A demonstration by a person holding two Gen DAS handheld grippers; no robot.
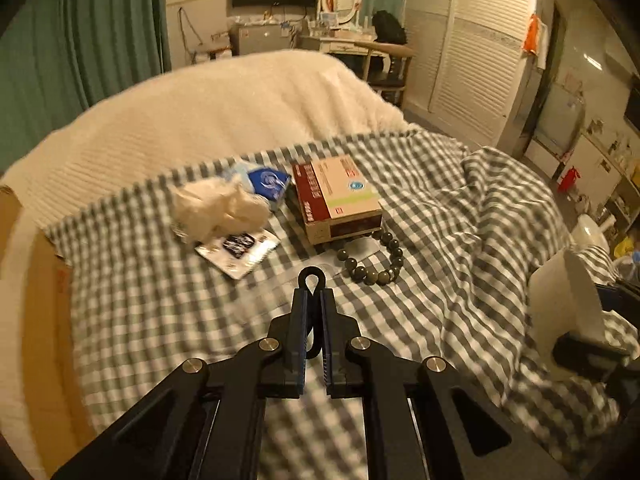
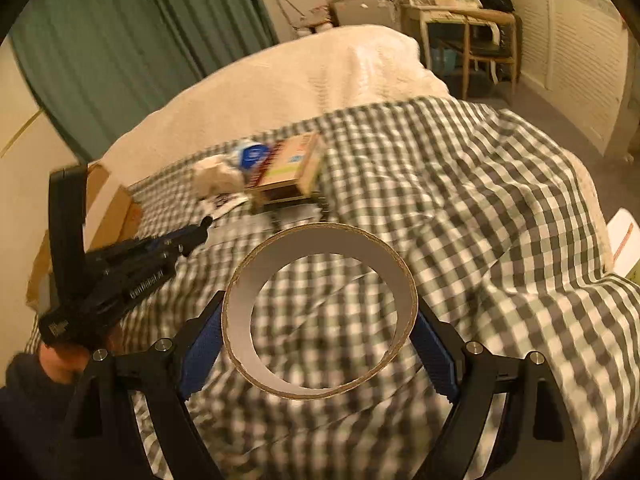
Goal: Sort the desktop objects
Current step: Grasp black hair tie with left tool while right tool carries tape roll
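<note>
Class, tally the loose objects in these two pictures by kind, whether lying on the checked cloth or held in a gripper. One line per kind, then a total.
Boxes: 1, the red and cream box
Packets: 2, the blue packet and the flat printed packet
Crumpled tissue: 1
Bead bracelet: 1
Black loop: 1
Tape roll: 1
Total: 7

Grey-and-white checked cloth (image 1: 420, 184), dark green beads (image 1: 376, 260), green curtain (image 1: 80, 40), cream blanket (image 1: 224, 108)
</note>
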